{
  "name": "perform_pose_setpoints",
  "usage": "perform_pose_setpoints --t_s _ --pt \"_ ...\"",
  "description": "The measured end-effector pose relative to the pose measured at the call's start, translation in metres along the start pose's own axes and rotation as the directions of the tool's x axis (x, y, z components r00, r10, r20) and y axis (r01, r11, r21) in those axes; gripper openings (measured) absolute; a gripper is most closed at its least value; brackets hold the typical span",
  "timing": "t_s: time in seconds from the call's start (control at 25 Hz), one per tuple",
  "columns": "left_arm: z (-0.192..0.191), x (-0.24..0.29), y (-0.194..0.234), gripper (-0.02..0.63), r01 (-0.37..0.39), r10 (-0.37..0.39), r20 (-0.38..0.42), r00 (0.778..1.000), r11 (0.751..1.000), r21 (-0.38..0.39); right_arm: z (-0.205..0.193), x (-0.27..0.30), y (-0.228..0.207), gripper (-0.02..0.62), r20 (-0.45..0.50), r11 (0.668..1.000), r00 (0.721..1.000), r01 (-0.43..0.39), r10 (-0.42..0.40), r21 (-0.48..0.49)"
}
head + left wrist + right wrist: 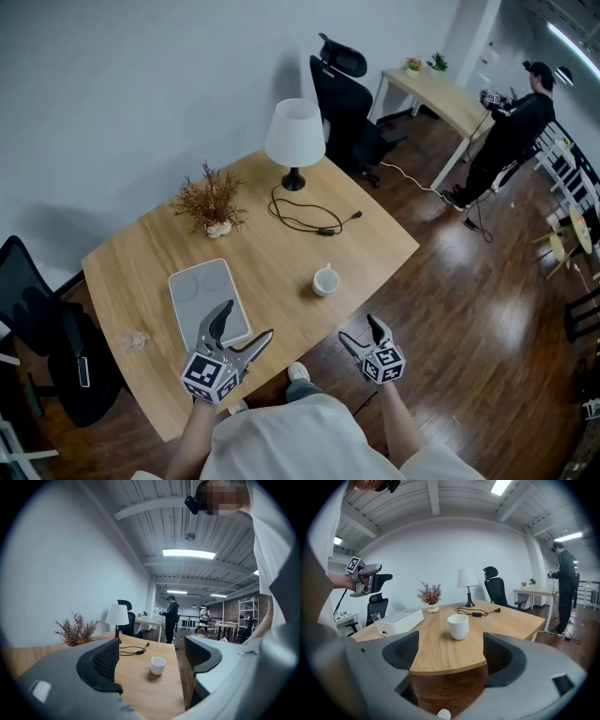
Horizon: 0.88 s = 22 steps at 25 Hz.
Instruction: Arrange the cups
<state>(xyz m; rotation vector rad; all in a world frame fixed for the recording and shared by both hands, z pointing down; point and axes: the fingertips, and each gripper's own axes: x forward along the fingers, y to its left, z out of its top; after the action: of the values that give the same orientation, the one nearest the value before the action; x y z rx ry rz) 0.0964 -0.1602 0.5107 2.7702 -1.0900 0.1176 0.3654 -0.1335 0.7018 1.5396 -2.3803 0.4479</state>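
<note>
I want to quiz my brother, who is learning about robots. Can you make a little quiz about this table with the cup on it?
1. True or false: the white cup stands upright on the wooden table.
2. What lies closest to the lamp? A: the black cable. B: the clear glass. C: the white box.
3. What do the left gripper and the right gripper hold?
Key: 1 true. 2 A. 3 nothing; both have their jaws apart and empty.
</note>
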Motion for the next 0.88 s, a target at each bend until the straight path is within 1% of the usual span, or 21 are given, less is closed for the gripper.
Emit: perform_pose_setpoints --t_s 0.08,0.16,0.48,0.68,0.88 --pt "-0.001 -0.003 0.005 0.419 -0.024 0.024 -0.005 1.000 1.000 0.002 -0.002 0.020 -0.004 0.448 -0.007 1.000 1.000 -0.001 0.001 0.007" --pt "-0.003 -0.005 0.008 0.420 -0.047 0.047 -0.009 0.999 0.999 0.002 -0.002 0.039 -0.009 0.518 -0.018 1.000 1.000 0.004 -0.004 0.000" --pt "-0.007 -0.015 0.017 0.420 -0.131 0.131 -0.028 0.991 0.991 0.007 -0.002 0.122 -0.007 0.518 -0.066 0.999 0.996 -0.051 0.052 0.015" --pt "-0.013 -0.027 0.022 0.419 -0.196 0.195 -0.039 0.980 0.980 -0.025 -0.001 0.158 -0.013 0.518 -0.086 0.999 0.995 -0.038 0.041 0.038" --pt "-0.016 -0.039 0.028 0.420 -0.247 0.245 -0.046 0.968 0.968 -0.038 0.009 0.186 -0.016 0.518 -0.094 0.999 0.995 -0.033 0.036 0.027"
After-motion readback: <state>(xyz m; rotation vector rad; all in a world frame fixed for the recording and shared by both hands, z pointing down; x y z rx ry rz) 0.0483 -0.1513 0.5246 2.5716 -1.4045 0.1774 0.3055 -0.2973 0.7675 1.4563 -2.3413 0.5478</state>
